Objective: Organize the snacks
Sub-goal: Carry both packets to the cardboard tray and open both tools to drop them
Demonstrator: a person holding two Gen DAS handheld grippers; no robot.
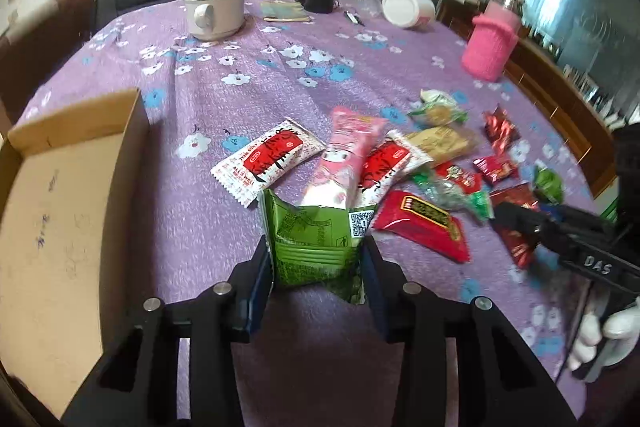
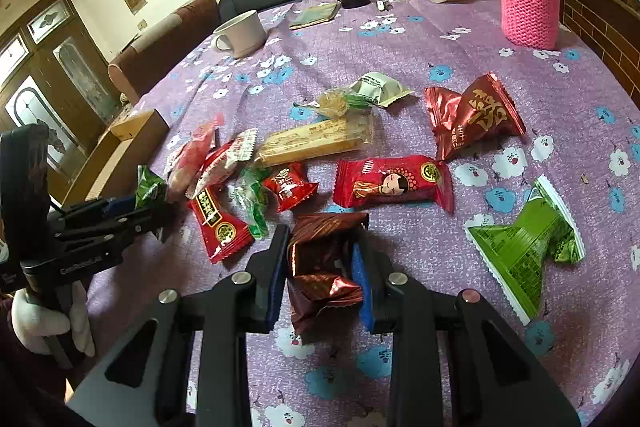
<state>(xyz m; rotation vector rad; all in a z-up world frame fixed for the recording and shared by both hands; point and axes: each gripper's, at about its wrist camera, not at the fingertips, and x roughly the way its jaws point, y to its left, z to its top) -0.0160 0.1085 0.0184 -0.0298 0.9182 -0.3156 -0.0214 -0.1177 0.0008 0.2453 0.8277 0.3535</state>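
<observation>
A green snack packet (image 1: 316, 247) is pinched between the left tongs (image 1: 318, 267). It is held by its two sides, so it is kept flat and is not dropped. It is lifted a little above the purple flowered table (image 1: 224, 211). A cardboard box (image 1: 68, 187) stands open just to the left, near these tongs. The box is likely the place where the snacks are meant to be put, so the packet is probably being carried that way.

A dark brown foil packet (image 2: 324, 267) is squeezed between the right tongs (image 2: 322, 271). Its foil is crumpled by the squeeze. Whether it is lifted off the table or resting on it cannot be told.

The other snacks (image 2: 304, 155) are left in a loose pile in the middle of the table, and none are seen in the box yet. A white mug (image 1: 214, 11) and a pink knitted bottle cover (image 2: 528, 3) are kept far back, out of the way.
</observation>
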